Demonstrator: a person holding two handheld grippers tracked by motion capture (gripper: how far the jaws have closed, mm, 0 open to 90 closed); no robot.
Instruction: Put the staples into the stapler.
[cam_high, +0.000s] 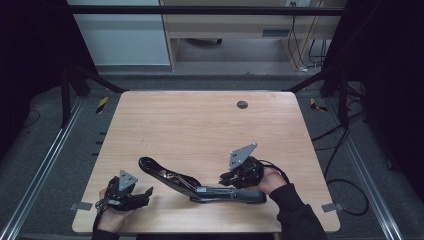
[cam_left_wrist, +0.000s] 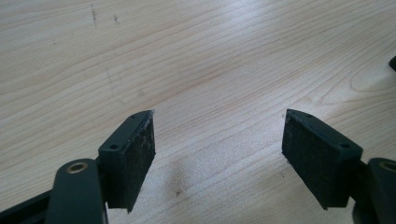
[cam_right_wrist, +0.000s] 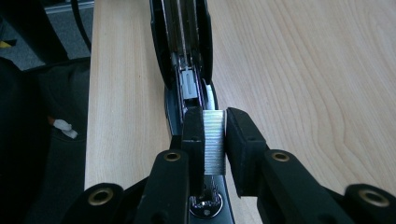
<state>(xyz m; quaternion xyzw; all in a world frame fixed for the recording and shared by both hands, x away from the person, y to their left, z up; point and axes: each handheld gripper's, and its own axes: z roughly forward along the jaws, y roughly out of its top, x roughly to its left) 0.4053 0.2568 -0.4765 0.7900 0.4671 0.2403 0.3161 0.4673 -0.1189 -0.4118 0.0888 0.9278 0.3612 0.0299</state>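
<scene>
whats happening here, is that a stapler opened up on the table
Yes. A black stapler lies opened flat on the wooden table. The person's right gripper pinches a strip of staples over the stapler's open channel, apparently loading it. The left gripper rests on the table off to the side, jaws open with nothing between them.

Lab rig, framed wooden table (cam_high: 200, 125), floor cables (cam_high: 345, 165) (taped markers)

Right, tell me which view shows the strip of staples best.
The right gripper view: the silvery strip of staples sits close up, clamped between the right gripper pads, just above the opened stapler. In the high view the gripper and hand cover that spot, so the strip cannot be made out. The left gripper view looks at bare table.
</scene>
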